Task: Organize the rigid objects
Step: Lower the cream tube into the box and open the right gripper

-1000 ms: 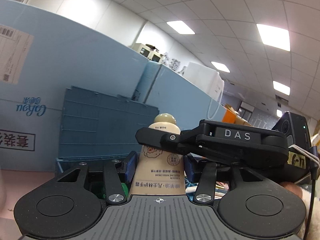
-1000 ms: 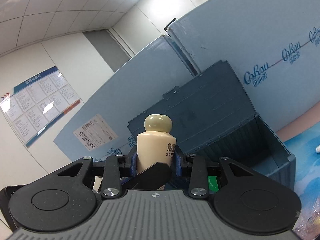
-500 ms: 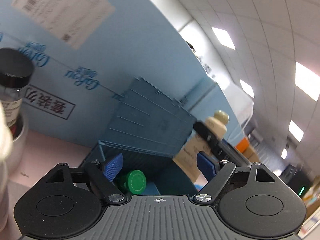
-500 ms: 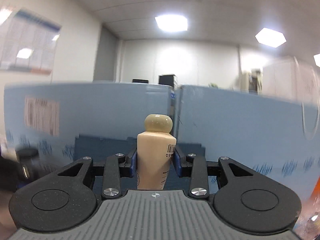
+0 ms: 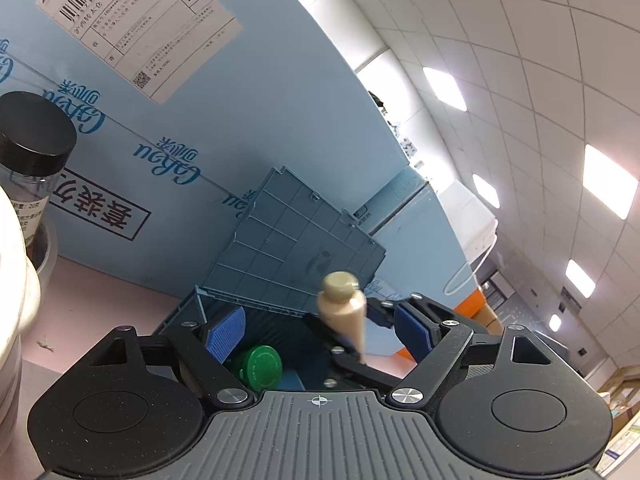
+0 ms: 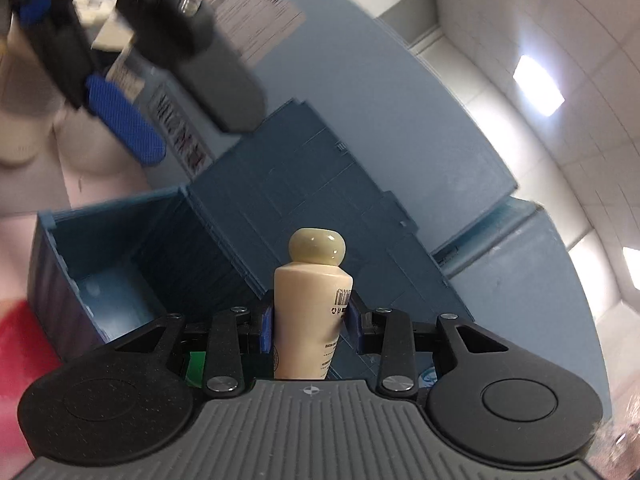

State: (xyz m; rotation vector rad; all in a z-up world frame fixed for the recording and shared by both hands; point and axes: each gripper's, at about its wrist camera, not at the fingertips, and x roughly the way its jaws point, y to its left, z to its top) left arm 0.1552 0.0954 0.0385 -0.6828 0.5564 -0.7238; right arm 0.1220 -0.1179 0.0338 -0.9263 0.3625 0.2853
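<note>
The right claw [image 6: 310, 326] is closed on a cream bottle [image 6: 310, 320]; its blue pads press on both sides of the bottle body, and the round cap stands up above them. The bottle is held in the air in front of a dark blue plastic crate [image 6: 120, 256] with its lid standing open behind it. From the right wrist view the inside of the crate is seen on the left of the bottle, and a small piece of something green shows low between the claw parts. The left claw [image 5: 316, 330] is wide open and holds nothing; its two blue pads [image 5: 226, 332] stand well apart. Between them, farther away, are the same crate, a green round cap [image 5: 262, 366] lying inside it, and the bottle in the right claw on the right side. In the right wrist view the left claw is blurred in the upper left corner. The crate stands on a pink worktop [image 5: 108, 292], against a light blue carton [image 5: 200, 100] with a shipping label. At the far left edge stands a clear jar with a black lid [image 5: 34, 140].
</note>
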